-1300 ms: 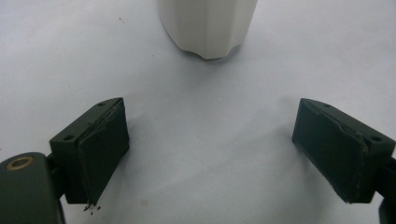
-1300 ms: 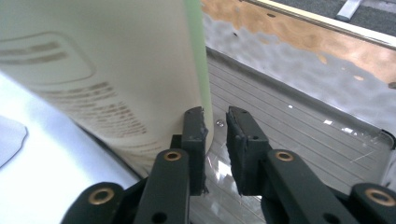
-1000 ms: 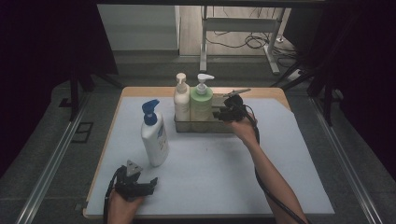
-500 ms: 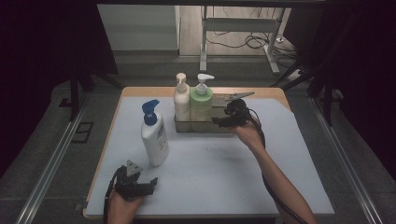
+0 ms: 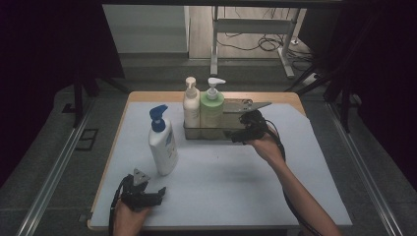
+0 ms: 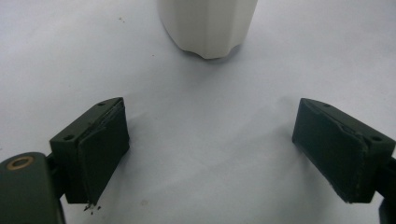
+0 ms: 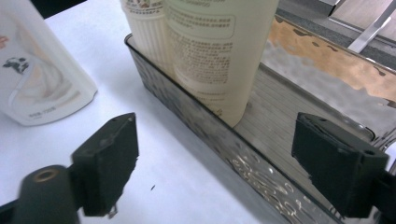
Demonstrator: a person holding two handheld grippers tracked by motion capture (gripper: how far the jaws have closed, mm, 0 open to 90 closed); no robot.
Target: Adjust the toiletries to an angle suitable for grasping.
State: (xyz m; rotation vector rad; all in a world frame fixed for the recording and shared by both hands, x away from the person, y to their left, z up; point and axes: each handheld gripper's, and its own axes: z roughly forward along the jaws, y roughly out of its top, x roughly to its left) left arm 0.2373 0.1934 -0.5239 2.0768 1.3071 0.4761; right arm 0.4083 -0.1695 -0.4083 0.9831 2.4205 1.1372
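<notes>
At the near right corner of the clear tray (image 5: 196,133), my right gripper (image 5: 239,133) hangs with its jaws spread wide and nothing between the pads; they have just been opening. From the right gripper view the tray's ribbed front wall (image 7: 219,149) runs slantwise between the two black jaws, one jaw over the white mat (image 7: 154,186) and the other over the tray's bare right half. Just beyond, inside the tray, the green pump bottle (image 5: 212,107) stands upright, touching or nearly touching the cream pump bottle (image 5: 191,105) on its left; both crowd the tray's left end. Behind the tray, on the far edge of the table (image 5: 157,96), lies a grey metal piece (image 5: 246,104) that I cannot make out. To the left of the tray and nearer to me, the white bottle with the blue pump (image 5: 163,141) stands alone on the mat, well apart from the right gripper. Nearer still, at the near left of the mat, my left gripper (image 5: 161,192) rests low with its jaws wide and empty; in the left gripper view the base of that white bottle (image 6: 208,25) stands straight ahead of the pads, with bare mat between.
</notes>
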